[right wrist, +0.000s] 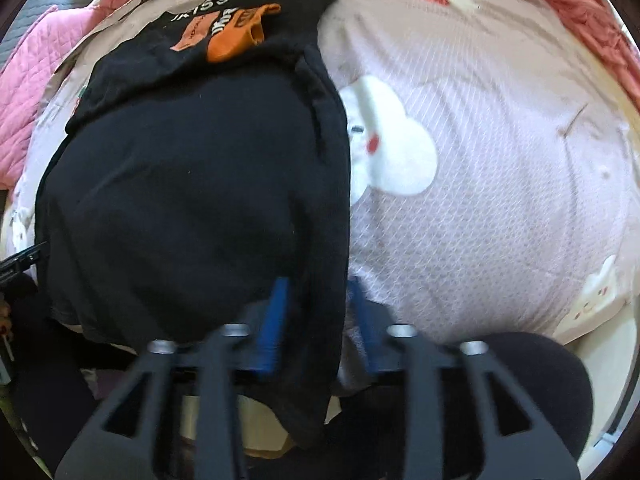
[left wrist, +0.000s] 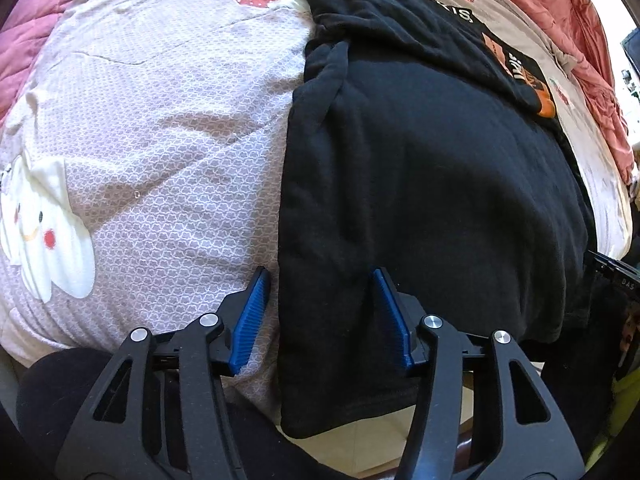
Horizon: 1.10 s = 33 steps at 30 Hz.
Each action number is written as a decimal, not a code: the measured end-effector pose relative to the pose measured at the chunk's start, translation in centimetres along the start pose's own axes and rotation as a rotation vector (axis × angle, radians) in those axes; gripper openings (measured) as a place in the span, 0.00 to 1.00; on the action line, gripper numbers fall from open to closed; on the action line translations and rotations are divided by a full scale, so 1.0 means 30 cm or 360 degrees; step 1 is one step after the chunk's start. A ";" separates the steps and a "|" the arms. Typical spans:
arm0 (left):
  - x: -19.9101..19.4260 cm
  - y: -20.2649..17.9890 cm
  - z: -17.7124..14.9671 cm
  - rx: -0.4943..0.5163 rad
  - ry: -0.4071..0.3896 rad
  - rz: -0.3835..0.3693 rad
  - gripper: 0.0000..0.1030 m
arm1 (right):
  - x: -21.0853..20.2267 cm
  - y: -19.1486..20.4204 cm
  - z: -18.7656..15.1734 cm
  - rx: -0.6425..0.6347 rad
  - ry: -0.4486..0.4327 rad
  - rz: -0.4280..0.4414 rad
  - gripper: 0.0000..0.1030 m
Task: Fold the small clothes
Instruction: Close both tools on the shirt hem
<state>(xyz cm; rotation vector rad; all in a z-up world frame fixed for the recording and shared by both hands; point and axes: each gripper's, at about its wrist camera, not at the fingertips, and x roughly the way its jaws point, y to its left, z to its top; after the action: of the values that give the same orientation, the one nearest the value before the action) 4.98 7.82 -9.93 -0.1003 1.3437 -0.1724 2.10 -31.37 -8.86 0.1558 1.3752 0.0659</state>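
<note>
A black T-shirt (left wrist: 420, 168) with an orange and white print lies on the bed, its near hem hanging over the bed's edge. Its long sides look folded in. My left gripper (left wrist: 322, 280) is open, its blue pads (left wrist: 252, 312) straddling the shirt's left near edge without closing on it. In the right wrist view the shirt (right wrist: 192, 184) fills the left half. My right gripper (right wrist: 318, 288) is open but narrower, its blue pads (right wrist: 276, 320) on either side of the shirt's right near edge. The view is blurred.
The bed is covered by a pale pink sheet (left wrist: 168, 140) with white cloud faces and strawberries. A pink and coral quilt (right wrist: 24, 92) lies bunched along the far side. Dark legs (right wrist: 540, 384) show below the bed's edge.
</note>
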 end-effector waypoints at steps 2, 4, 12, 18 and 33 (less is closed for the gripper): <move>0.001 -0.010 -0.001 0.0022 -0.0002 0.0016 0.44 | 0.014 -0.001 -0.005 -0.0002 0.0034 0.0038 0.43; -0.002 -0.020 -0.002 0.0043 -0.0013 0.0022 0.34 | 0.026 -0.009 -0.006 0.0006 0.0059 0.0072 0.37; -0.042 0.014 -0.017 -0.0001 -0.0033 -0.0018 0.08 | -0.026 -0.023 -0.013 -0.0085 0.0042 0.0016 0.07; -0.019 -0.001 -0.014 0.0034 0.0010 0.0031 0.13 | 0.012 0.011 -0.005 -0.0168 0.0107 -0.0075 0.16; 0.024 -0.109 -0.038 0.0223 0.0071 0.0149 0.37 | 0.037 0.059 -0.007 -0.0185 0.0172 0.0071 0.23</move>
<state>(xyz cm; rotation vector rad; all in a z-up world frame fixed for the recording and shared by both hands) 3.81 4.51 -10.30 0.0846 1.3736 -0.1903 2.19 -29.45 -9.71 0.0867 1.4719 0.1933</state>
